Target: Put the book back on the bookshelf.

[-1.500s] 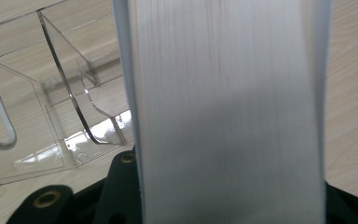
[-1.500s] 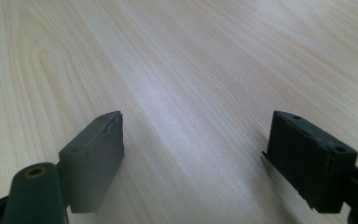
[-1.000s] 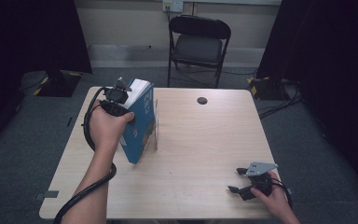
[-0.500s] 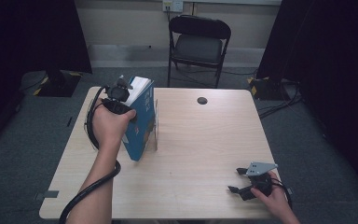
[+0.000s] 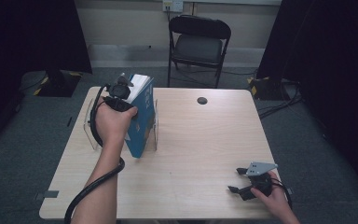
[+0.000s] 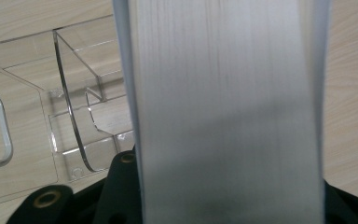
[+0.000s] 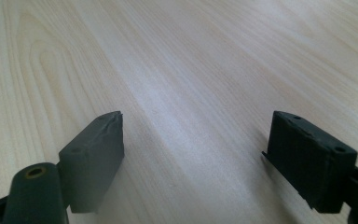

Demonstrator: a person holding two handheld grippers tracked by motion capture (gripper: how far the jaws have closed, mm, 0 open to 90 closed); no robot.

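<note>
1. High view: a blue book (image 5: 142, 119) is held tilted by the left tool (image 5: 121, 95) near the far left corner of the counter (image 5: 200, 154), its lower corner down between the plates of a clear acrylic stand (image 5: 154, 126). The step in hand is judged to be the setting of the book into that stand. The right tool (image 5: 242, 179) is rested near the near right corner, well apart, with nothing held.

2. Left gripper view: the white page edge of the book (image 6: 228, 112) is seen clamped between the tool's jaws, so the tool is closed on the book. The clear stand (image 6: 74, 130) lies just beside it on the counter. For the next move, the book is probably to be brought upright and lowered into a slot before the grip is eased.

3. Right gripper view: the jaws stand wide apart over bare wood of the counter (image 7: 191, 70); the right tool (image 7: 196, 144) is open.
</note>
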